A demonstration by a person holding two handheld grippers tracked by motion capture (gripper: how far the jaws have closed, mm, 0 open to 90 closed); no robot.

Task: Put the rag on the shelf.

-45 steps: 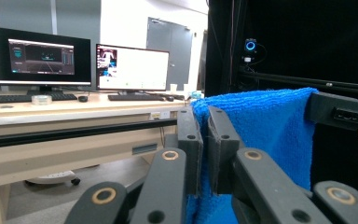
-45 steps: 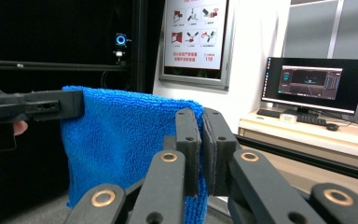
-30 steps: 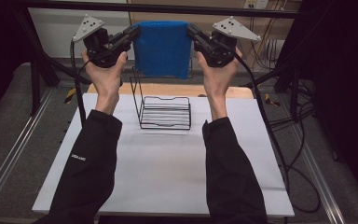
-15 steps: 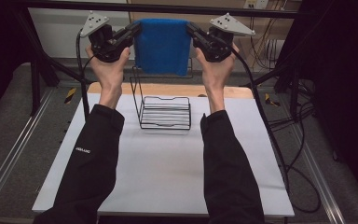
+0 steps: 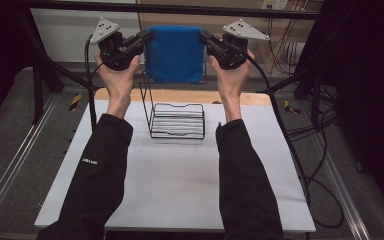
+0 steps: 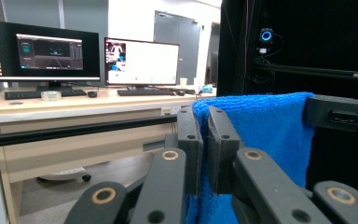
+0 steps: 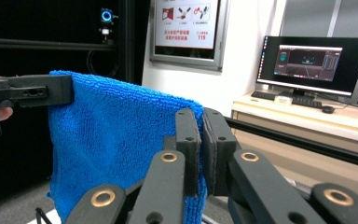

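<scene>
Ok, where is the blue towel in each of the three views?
High view: towel hangs top centre, stretched between the two grippers, above and behind the wire rack.
Left gripper view: right of centre, its corner clamped in the near jaws.
Right gripper view: left of centre, its corner clamped in the near jaws.
Shared landmark: the towel's straight top edge.

A blue terry cloth (image 5: 174,54) hangs flat, stretched by its two upper corners (each pinched between closed black jaws) above the far edge of the table. Below and just nearer stands a black wire rack (image 5: 176,120), empty, on the white tabletop's far middle.
</scene>
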